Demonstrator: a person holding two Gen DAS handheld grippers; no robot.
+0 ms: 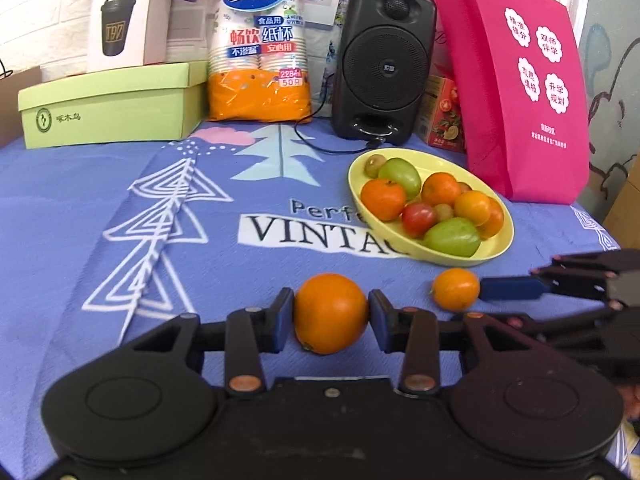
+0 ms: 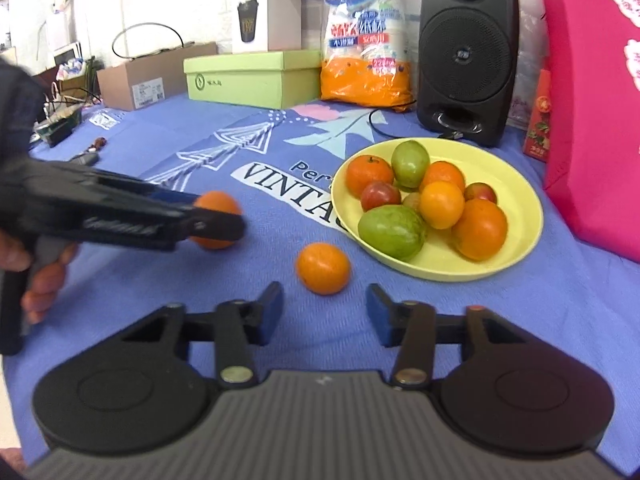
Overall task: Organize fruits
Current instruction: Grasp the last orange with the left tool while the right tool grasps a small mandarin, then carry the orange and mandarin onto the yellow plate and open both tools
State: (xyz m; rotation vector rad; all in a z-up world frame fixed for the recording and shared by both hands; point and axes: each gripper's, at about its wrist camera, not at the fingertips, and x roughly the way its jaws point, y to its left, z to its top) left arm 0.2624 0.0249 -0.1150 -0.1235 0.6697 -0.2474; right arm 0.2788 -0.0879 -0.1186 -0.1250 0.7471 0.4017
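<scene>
Orange-skinned small orange (image 2: 323, 268) lies just ahead of the open right gripper (image 2: 323, 312), nearer it than the left gripper (image 1: 331, 314), which clamps a bigger orange (image 1: 331, 313).

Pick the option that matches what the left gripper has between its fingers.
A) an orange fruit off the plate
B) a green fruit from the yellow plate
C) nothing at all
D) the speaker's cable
A: in the left wrist view the left gripper has its blue pads pressed on both sides of an orange fruit, which sits over the blue cloth, short of the yellow plate.
</scene>
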